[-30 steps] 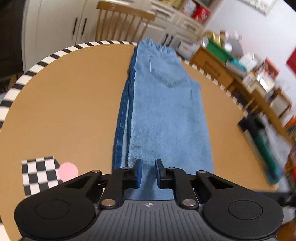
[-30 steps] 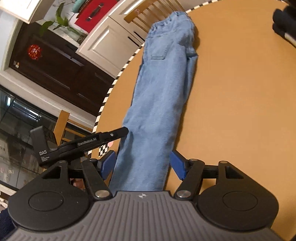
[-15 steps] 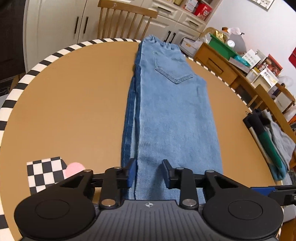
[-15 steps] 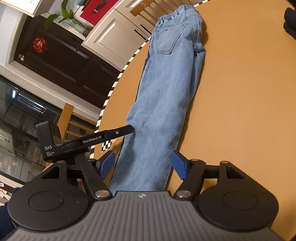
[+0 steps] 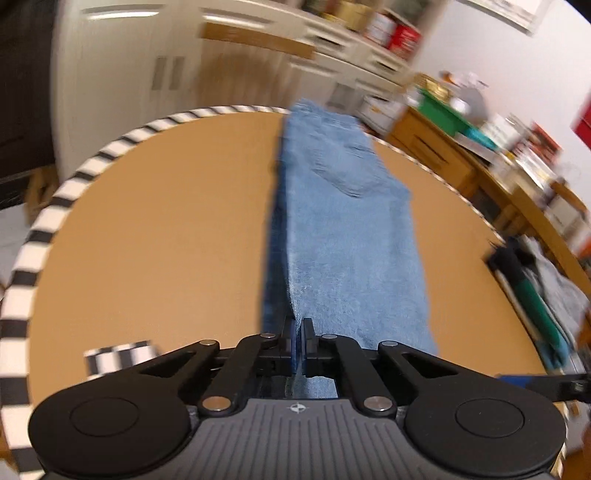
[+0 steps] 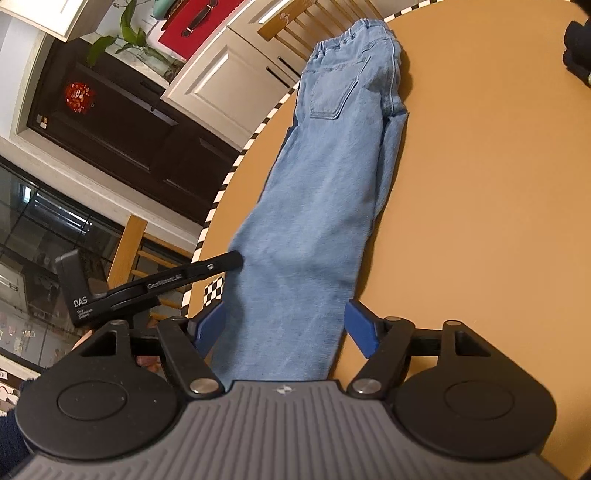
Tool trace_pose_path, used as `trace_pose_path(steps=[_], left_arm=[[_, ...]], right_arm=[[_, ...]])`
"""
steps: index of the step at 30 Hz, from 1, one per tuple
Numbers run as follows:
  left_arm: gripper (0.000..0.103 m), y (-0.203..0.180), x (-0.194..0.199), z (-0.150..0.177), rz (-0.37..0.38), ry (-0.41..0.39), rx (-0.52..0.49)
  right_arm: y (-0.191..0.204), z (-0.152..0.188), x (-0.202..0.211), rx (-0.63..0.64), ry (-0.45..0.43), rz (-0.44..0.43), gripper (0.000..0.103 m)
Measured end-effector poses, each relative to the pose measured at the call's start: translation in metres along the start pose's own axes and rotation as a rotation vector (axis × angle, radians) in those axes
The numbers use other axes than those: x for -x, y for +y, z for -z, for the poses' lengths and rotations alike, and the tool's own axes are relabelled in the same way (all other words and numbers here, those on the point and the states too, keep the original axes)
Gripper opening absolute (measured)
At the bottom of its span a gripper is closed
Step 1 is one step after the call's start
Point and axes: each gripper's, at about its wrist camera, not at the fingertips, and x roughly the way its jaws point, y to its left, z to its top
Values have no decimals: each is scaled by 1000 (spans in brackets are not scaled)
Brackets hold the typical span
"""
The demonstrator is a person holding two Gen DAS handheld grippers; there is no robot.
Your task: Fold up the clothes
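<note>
Two grippers show in these pictures, one in each view. The left gripper (image 5: 297, 326) sits low in the middle of the left wrist view, and its two fingers are squeezed together on the near edge of the jeans (image 5: 347, 236). A thin bit of blue cloth sits pinched between them. The right gripper (image 6: 284, 321) sits low in the middle of the right wrist view. Its blue fingertips (image 6: 360, 326) are spread wide apart, one on each side of the jeans leg, and they hold nothing. The jeans (image 6: 325, 192) are light blue and lie long and flat on the round brown table (image 5: 155, 236). They run from the grippers up toward the top of each picture. A back pocket (image 6: 334, 92) shows near the far end, close to the waistband. The table has a black and white striped edge (image 5: 48, 236). A small checkered patch (image 5: 118, 356) lies on the table at the lower left of the left wrist view. A pile of dark and green cloth (image 5: 532, 295) sits at the right side of that view, well apart from the jeans. That whole view is blurry. A wooden chair (image 6: 295, 26) stands past the table at the top of the right wrist view.
</note>
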Motion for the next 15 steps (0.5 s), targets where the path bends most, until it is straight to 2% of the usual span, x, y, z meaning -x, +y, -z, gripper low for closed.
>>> trace_pose_path(steps=[4,7,8,9,10,11,12,13,15], left_arm=[[3,11,-10,7,-25,34,57],[5,7,-9,3,-15,57,57],[12,5,-7,1,-21,63,48],[20,2,1,0,-22,46,26],[23,-2,10,-1,-23,26,3],[31,-6,18,-2,-25,7,-20],[39,-13,28,-2,-8,-20,-36],[43,-20,38,-1,9,-48,-53],[47,-40,34,7,70,-25,-72]], right_arm=[[-6,-3,2,-34,-49,15,73],[-1,-13,11,80,-224,184,69],[3,-17,11,159,-268,255,65],[7,-23,7,271,-291,332,56],[12,-28,2,382,-313,410,45],[15,-34,-5,489,-319,472,40],[15,-42,-14,578,-306,501,31],[13,-50,-24,647,-287,507,30],[9,-62,-49,777,-235,551,30]])
